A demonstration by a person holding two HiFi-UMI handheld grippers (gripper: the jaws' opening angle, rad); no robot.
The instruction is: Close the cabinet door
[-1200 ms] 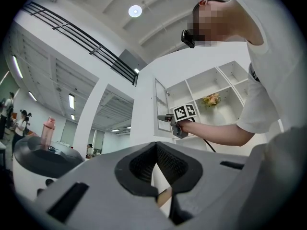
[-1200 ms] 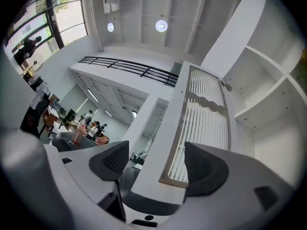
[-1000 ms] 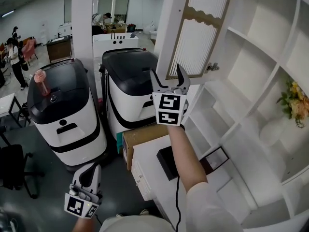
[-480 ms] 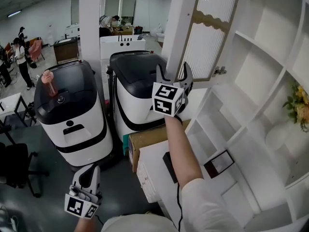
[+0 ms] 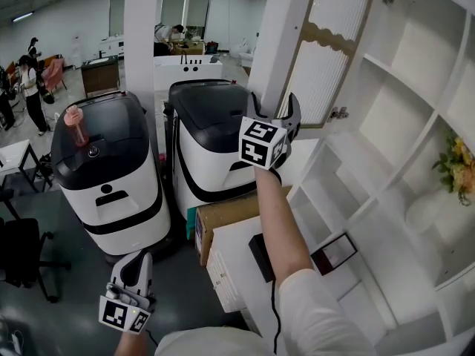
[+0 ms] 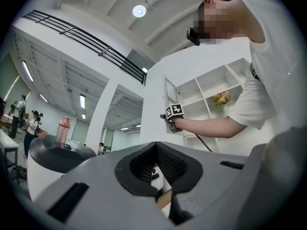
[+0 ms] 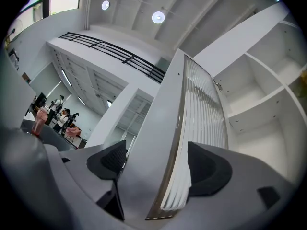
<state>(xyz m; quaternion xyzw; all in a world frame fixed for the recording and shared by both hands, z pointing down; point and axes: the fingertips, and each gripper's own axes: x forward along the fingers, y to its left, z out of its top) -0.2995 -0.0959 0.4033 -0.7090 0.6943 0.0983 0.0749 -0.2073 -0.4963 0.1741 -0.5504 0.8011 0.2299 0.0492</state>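
The white cabinet door point(image 5: 319, 43) with its ribbed glass panel stands swung out from the shelf unit point(image 5: 393, 102). My right gripper point(image 5: 272, 104) is raised to the door's lower edge. In the right gripper view the door point(image 7: 192, 109) passes between the wide-apart jaws of that gripper point(image 7: 158, 164). The jaws have just been opening, and I see no pad pressing on the door. My left gripper point(image 5: 133, 264) hangs low at the bottom left, far from the cabinet. Its jaws point(image 6: 158, 176) are together with nothing in them.
Two white-and-black machines point(image 5: 104, 169) point(image 5: 208, 139) stand left of the cabinet, a pink bottle point(image 5: 76, 124) on the left one. A white pillar point(image 5: 141, 35) rises behind them. A cardboard box point(image 5: 230, 210), a picture frame point(image 5: 334, 252) and flowers point(image 5: 460, 169) are near the shelves.
My right gripper has risen and moved in on the door's lower edge, so the door now sits between its jaws. The left gripper has stayed about where it was.
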